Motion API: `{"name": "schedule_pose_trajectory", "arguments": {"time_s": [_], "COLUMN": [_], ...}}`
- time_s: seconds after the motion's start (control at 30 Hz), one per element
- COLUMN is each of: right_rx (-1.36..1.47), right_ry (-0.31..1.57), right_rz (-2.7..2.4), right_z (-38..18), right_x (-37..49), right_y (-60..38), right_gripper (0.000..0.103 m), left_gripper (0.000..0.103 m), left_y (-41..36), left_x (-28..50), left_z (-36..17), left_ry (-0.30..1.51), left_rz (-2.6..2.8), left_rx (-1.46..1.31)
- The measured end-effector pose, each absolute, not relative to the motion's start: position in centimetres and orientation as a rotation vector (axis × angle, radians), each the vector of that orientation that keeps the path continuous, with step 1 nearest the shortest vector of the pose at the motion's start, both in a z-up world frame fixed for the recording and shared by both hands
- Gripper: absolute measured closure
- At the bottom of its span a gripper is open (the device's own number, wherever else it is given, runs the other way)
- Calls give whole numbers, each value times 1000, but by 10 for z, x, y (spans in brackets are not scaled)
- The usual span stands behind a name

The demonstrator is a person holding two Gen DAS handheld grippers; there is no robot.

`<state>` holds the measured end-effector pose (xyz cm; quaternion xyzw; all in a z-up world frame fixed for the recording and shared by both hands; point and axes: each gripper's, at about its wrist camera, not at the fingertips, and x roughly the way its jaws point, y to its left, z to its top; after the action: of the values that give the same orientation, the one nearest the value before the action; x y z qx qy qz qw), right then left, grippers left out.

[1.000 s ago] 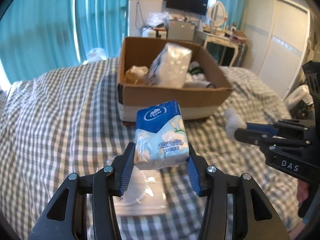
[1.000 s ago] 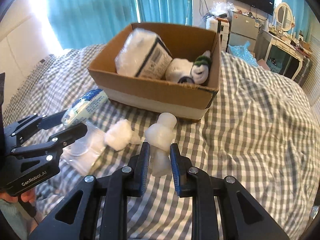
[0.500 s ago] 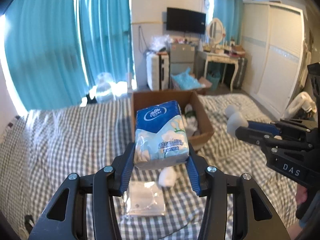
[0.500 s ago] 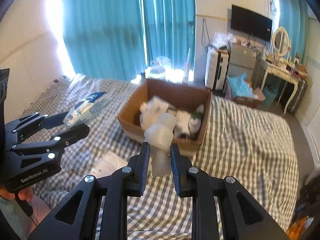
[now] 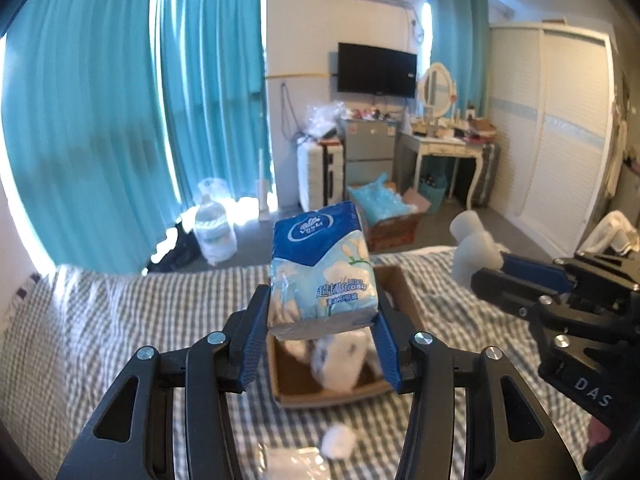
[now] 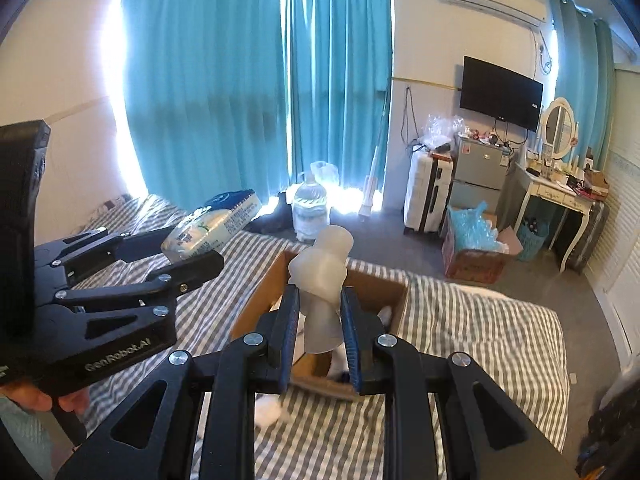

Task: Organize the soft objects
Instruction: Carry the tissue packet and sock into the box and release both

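My left gripper [image 5: 320,320] is shut on a blue and white tissue pack [image 5: 322,272], held high above the bed. My right gripper [image 6: 320,320] is shut on a pale translucent soft squeeze toy [image 6: 322,276], also held high. Each gripper shows in the other's view: the right one with the toy [image 5: 474,252], the left one with the pack [image 6: 214,228]. An open cardboard box [image 5: 400,288] sits on the checked bed below, with white soft bundles [image 5: 340,360] inside. The box [image 6: 256,300] lies under both grippers.
A white cotton wad [image 5: 339,440] and a clear plastic bag [image 5: 296,464] lie on the bed [image 5: 100,320] in front of the box. Teal curtains [image 6: 248,80], a water jug [image 6: 310,208], a suitcase, a fridge and a dressing table stand beyond the bed.
Both grippers have risen and tilted up with their objects still held. The box now looks smaller and lower in both views, and more of the room shows.
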<state>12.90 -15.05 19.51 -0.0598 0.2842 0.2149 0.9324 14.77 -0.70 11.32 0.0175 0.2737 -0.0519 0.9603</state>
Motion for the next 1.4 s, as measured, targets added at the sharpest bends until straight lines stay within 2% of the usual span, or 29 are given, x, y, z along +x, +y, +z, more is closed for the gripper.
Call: {"name": "schedule_pose_trajectory", "arguments": {"time_s": [0.17,0.33,0.6,0.8,0.97,1.03,1.07,1.13,1.17,1.33,1.4], "right_rx": [-121,-114,-60,-7,-25,-21,-17,-13,-11,-1,-8], "right_ry": [594,631,764,836,818,815,808,793,781,714,683], "right_rz": [427,420,436,427,391,384,377,364,357,329,314], "right_z": [190,168,89,49,43,46,50,60,67,115,141], "right_x": [176,225,285,313,315,312,311,305,302,276,259], "right_y": [-151,-146,-143,-150,-149,-151,-153,-156,-158,-171,-175], "right_gripper": [82,82,82,82,77,77,75,62,51,46,33], "left_gripper": [56,56,55,55,48,37,34,32,32,31,31], "left_y": [-9,-8,-19,-26,-30,-31,-32,-29,-28,-19,-18], "left_x": [186,218,258,277,282,282,279,275,272,247,227], "left_z": [105,73,4,-9,-6,-2,2,10,14,50,74], "left_ry": [563,620,732,759,730,711,699,675,663,618,589], "left_rz": [-105,-110,-157,-151,-150,-137,-120,-103,-97,-81,-76], "left_rx": [53,38,62,51,27,33,46,58,62,60,67]}}
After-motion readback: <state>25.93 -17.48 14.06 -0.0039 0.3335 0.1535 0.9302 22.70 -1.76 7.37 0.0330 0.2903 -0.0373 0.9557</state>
